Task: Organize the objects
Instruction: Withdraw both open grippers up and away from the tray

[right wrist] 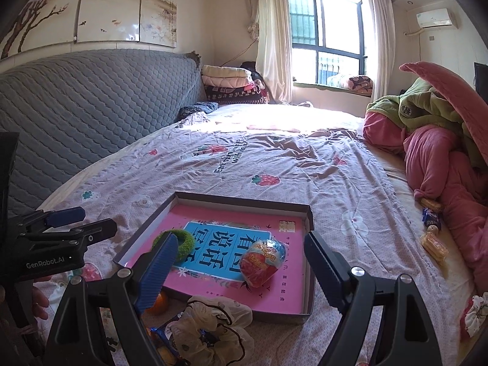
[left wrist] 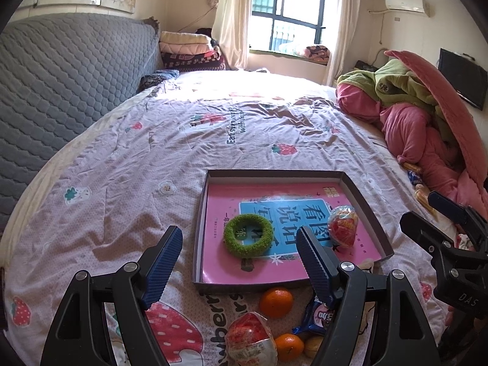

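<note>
Right wrist view, open right tongs (right wrist: 241,262) above wrapped egg (right wrist: 262,262), shallow box (right wrist: 308,213)

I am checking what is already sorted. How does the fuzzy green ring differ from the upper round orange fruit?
The fuzzy green ring lies inside the shallow cardboard box, on the pink book; the round orange fruit sits outside it, on the strawberry-print bedsheet. The ring has an open centre and looks plush; the fruit is solid and smooth. Both are round, and neither is held.
</note>
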A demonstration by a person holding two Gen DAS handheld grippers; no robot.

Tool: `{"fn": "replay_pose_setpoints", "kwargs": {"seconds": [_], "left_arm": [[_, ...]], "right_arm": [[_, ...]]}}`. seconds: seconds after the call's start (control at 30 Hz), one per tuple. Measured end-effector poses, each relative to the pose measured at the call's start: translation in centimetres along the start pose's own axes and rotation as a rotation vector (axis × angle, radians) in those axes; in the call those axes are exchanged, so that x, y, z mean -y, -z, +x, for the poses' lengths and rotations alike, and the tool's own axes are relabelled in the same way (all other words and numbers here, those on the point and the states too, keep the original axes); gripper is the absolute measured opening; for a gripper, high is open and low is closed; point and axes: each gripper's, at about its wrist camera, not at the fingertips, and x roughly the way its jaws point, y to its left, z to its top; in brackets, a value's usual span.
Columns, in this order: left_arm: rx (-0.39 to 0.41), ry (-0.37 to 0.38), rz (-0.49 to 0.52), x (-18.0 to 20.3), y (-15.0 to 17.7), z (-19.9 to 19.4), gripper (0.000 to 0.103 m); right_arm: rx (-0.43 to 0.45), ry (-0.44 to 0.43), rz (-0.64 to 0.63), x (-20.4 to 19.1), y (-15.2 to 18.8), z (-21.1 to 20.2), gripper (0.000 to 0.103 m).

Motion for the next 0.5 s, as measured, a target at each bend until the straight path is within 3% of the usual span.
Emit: {"fn": "replay_pose_setpoints", "kwargs": {"seconds": [0.5], "left_arm": [[-0.002, -0.065, 0.039, 0.5, 1.8, -1.7, 0.078]], "right_arm": [[0.016, 0.021, -0.019, -1.1, 0.3, -1.7, 0.084]]}}
